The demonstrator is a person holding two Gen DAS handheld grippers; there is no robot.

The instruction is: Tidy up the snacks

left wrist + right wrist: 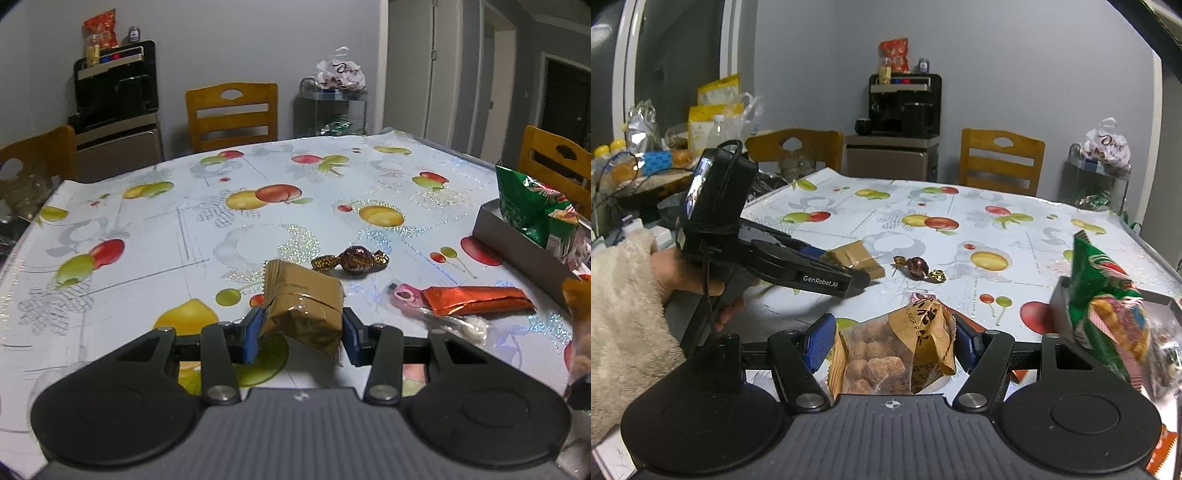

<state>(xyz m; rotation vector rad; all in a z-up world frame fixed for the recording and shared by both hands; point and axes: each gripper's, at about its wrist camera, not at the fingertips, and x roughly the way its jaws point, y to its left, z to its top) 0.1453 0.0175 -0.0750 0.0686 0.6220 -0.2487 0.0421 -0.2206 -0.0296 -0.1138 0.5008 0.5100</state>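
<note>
My left gripper (301, 332) is shut on a gold-wrapped snack bar (303, 306) and holds it just above the fruit-print tablecloth; it also shows in the right wrist view (849, 275) with the gold bar (855, 258). My right gripper (892, 343) is shut on a clear bag of brown peanut snacks (886, 350), near the grey box (1060, 295). A brown foil candy (354, 260) lies beyond the gold bar. An orange foil bar (476, 301) and a pink packet (404, 295) lie to the right.
The grey box (517, 243) at the right edge holds a green snack bag (532, 206). Wooden chairs (232, 114) stand around the table. A black water dispenser (114, 96) and a metal rack (332, 107) stand by the far wall. A cluttered counter (646, 162) is at left.
</note>
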